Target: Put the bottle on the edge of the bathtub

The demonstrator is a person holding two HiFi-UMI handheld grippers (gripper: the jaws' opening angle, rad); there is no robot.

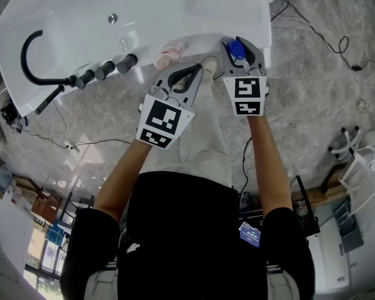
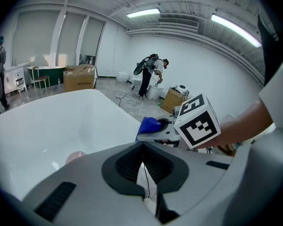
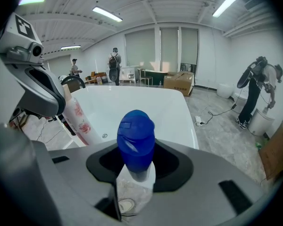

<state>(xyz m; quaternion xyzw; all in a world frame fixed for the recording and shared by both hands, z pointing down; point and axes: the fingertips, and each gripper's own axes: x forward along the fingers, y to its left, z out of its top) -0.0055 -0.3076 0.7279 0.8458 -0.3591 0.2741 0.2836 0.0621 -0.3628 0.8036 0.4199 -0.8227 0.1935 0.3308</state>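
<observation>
The fingers of the right gripper (image 1: 240,52) stand wide and clamp the bottle (image 3: 136,142) by its pale body, one finger on each side. Its blue flip cap rises upright above them, over the near rim of the white bathtub (image 1: 81,17) by the right-hand corner. The bottle's label is too blurred to read, while a second bottle (image 1: 170,54) to its left on the rim bears a pink flower print. The fingers of the left gripper (image 1: 194,71) are drawn almost together around nothing, near that second bottle.

Blue-capped bottle (image 3: 136,142), seemingly upright, at bathtub edge (image 1: 200,41)
</observation>
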